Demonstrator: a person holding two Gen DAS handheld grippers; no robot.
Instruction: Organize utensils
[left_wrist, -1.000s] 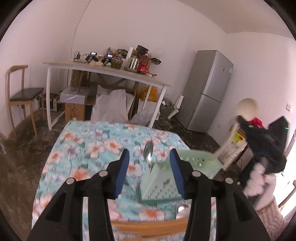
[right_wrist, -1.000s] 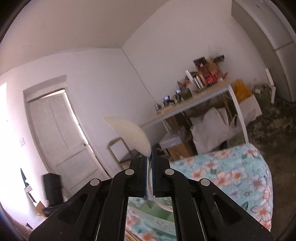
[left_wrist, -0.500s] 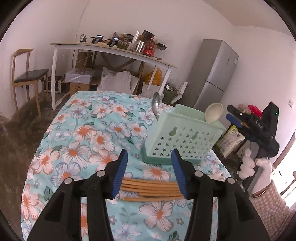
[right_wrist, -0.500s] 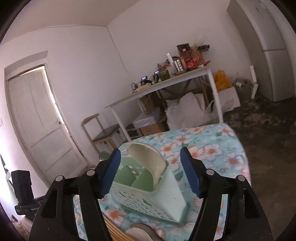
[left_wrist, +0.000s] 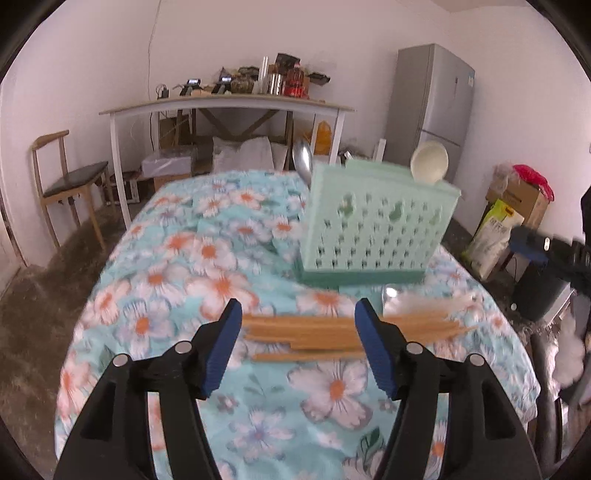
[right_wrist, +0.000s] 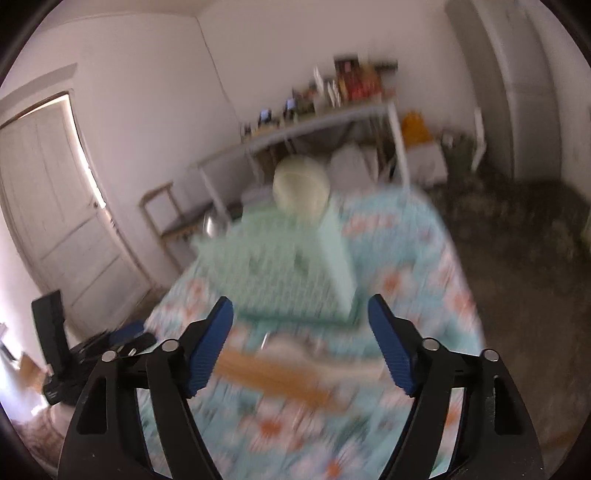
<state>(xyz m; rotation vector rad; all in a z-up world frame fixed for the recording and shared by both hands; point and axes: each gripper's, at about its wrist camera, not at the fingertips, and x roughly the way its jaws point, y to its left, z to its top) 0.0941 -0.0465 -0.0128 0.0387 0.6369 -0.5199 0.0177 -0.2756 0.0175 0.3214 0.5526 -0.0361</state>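
A pale green perforated caddy (left_wrist: 376, 225) stands on the floral tablecloth. A metal spoon (left_wrist: 303, 162) sticks up at its left end and a cream spoon (left_wrist: 429, 162) at its right end. In front of it lies a bundle of wooden chopsticks (left_wrist: 306, 332), with another metal spoon (left_wrist: 391, 295) beside them. My left gripper (left_wrist: 297, 332) hovers just above the chopsticks, its jaws opening, its pads pressing on nothing. My right gripper (right_wrist: 299, 332) faces the caddy (right_wrist: 280, 273) and the chopsticks (right_wrist: 273, 376) from the other side. Its jaws are closing slightly and hold nothing. That view is blurred.
The floral-covered table (left_wrist: 166, 266) drops off on all sides. Behind it are a wooden chair (left_wrist: 66, 184), a cluttered white table (left_wrist: 221, 107) and a grey fridge (left_wrist: 432, 99). Boxes and a bag (left_wrist: 498, 229) stand at the right; a white door (right_wrist: 48, 203) is at the left.
The right gripper let go of the cream spoon, which now stands in the caddy, and opened. Both grippers sank toward the chopsticks. The left jaws spread wider.
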